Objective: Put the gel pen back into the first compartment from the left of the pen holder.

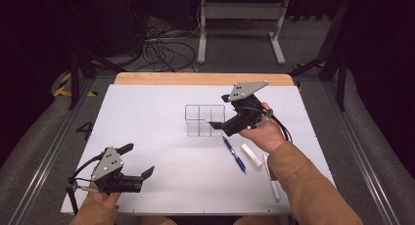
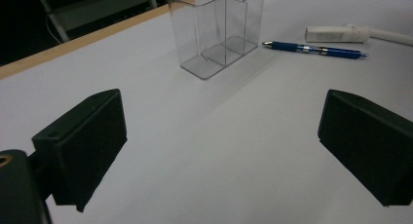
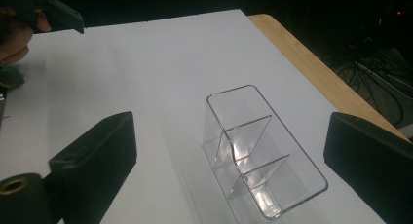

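Note:
A clear plastic organizer [image 1: 204, 120] with three compartments stands upright and empty near the middle of the white table top [image 1: 147, 117]. My right gripper [image 1: 220, 111] hovers just right of it, open, jaws pointing left toward it. In the right gripper view the organizer [image 3: 258, 156] lies below and ahead, between the wide-apart jaws of that gripper [image 3: 231, 121], not touched. My left gripper [image 1: 138, 160] is held at the front left, open and with nothing in it. From the left gripper [image 2: 221, 102], the organizer [image 2: 214, 34] stands farther off.
A blue pen [image 1: 235, 155] lies right of the organizer, with a short white tube [image 1: 251, 155] and a long white pen [image 1: 272, 178] beyond it. They show again as the blue pen [image 2: 311, 49] and white tube [image 2: 336, 34]. A wooden strip [image 1: 200, 78] edges the table's far side.

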A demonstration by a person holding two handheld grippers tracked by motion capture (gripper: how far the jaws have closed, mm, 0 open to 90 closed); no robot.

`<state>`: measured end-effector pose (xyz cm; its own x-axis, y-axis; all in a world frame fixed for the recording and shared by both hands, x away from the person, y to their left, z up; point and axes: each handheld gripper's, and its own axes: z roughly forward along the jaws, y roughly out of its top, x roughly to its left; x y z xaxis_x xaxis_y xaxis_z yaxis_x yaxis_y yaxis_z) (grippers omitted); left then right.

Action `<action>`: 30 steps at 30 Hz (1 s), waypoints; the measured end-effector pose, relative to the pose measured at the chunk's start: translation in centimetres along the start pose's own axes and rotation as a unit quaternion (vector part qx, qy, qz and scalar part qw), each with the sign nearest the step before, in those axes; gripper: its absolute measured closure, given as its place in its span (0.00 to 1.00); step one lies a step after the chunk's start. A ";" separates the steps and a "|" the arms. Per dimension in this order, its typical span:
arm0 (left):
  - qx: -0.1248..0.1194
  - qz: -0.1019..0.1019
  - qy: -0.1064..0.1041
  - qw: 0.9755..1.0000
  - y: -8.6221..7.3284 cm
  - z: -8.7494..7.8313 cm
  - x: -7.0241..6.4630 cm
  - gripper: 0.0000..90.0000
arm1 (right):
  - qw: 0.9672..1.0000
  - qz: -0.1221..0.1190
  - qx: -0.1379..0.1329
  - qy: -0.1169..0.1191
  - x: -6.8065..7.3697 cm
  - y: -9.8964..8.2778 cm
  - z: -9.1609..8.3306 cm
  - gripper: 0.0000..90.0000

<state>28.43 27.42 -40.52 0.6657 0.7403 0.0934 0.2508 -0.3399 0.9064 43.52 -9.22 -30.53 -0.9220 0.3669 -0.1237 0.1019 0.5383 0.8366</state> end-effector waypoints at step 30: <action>-0.001 0.002 0.000 1.000 0.0 0.0 -0.1 0.05 | 0.998 0.065 -0.015 -0.020 2.0 -1.7 -1.8 0.12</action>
<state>28.33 27.37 -40.49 0.6661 0.7395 0.0975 0.2468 -0.3418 0.9068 40.81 -10.73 -31.26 -0.8861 0.4622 -0.0343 0.2073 0.4616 0.8625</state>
